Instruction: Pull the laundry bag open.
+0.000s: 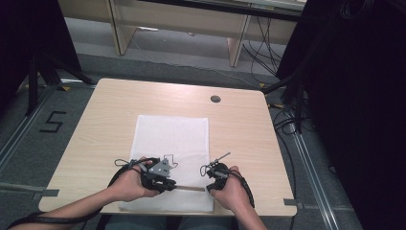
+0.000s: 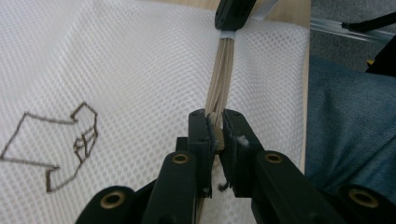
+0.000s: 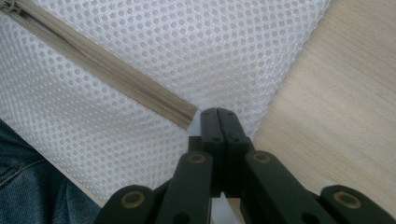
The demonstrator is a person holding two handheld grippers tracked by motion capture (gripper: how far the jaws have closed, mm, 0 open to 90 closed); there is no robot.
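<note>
Pale wood table [image 1: 95,124] on a grey floor carries a white mesh laundry bag [image 1: 172,139] lying flat, its near edge at the person's side. A beige zipper [image 2: 219,79] runs along that near edge, its long axis lying between the two hands.

Left gripper [image 2: 215,128]: jaws clamped on the zipper's slider or pull; which of the two cannot be told.

Right gripper [image 3: 218,116]: jaws pressed together at the zipper's end near the bag's right corner, apparently pinching the mesh there, though the fabric between the jaws is hidden.

Judgement: the next move runs along the zipper's axis. The right gripper anchors the end, so any slider travel is directly toward or away from it.
</note>
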